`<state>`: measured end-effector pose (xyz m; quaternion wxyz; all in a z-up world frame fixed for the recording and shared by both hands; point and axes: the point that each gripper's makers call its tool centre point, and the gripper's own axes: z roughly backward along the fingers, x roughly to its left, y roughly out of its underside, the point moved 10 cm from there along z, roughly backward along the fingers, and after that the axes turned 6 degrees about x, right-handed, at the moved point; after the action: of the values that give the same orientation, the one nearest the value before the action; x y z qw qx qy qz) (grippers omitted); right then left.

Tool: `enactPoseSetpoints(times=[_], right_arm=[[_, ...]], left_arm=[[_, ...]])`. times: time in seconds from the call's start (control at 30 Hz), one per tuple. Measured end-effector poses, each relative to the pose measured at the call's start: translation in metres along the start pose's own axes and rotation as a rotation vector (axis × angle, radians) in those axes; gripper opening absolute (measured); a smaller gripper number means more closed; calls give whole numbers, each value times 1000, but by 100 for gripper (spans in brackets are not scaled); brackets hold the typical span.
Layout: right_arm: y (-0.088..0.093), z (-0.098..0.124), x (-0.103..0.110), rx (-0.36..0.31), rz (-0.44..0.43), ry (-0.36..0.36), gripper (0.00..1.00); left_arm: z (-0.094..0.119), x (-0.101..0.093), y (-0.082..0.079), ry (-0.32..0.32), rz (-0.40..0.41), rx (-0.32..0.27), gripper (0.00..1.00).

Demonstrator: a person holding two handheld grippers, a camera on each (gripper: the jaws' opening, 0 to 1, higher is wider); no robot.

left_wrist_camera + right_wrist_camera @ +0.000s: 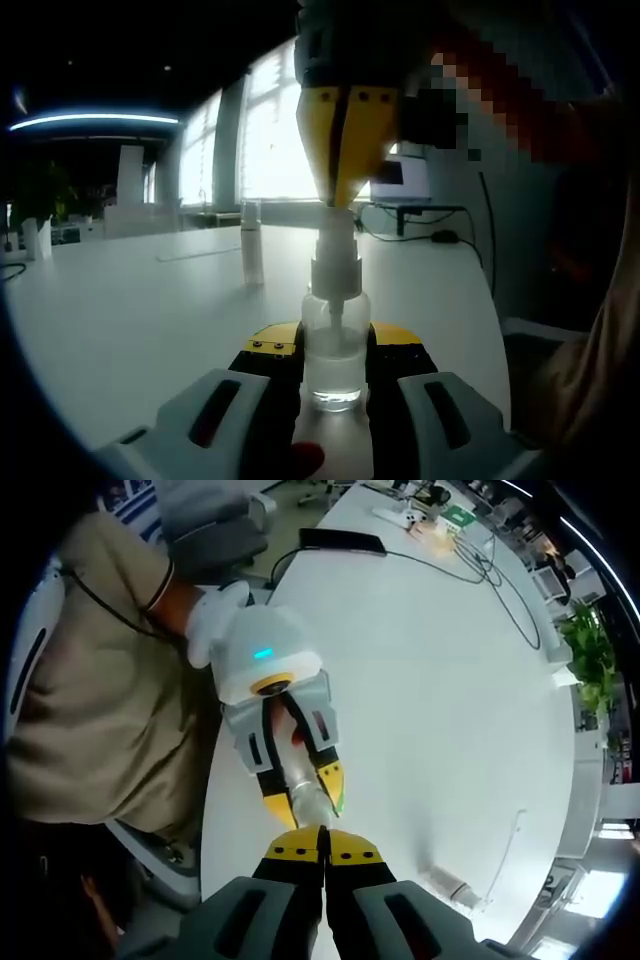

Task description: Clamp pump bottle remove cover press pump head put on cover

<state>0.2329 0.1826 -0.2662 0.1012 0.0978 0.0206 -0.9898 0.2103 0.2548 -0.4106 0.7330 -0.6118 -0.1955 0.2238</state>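
Currently, in the left gripper view, your left gripper [335, 375] is pinching the clear pump bottle [335, 350] by its lower body, upright on the white table [130, 310]; no label or writing can be read on the bottle. Your right gripper [338, 190] comes down from above with its yellow jaws pressed together, tips touching the pump head [335, 250]. A clear cover [251, 243] stands upright on the table, well apart to the left behind the bottle. A laptop [400, 180] and cables sit farther back by bright windows. In the right gripper view, your right gripper [323, 855] shows its jaws pressed together directly over the bottle [305, 795], which the left gripper [300, 800] clamps from the far side. A black slab [342, 542], cables and a potted plant [590, 655] lie well apart across the table [450, 700]; no legible markings.
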Motion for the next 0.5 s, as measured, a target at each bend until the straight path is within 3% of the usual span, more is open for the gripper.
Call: enactPoseSetpoints(times=[0.5], right_arm=[[-3, -4, -1, 18, -4, -19, 0]], left_arm=[[0, 0, 0, -3, -1, 0, 15]])
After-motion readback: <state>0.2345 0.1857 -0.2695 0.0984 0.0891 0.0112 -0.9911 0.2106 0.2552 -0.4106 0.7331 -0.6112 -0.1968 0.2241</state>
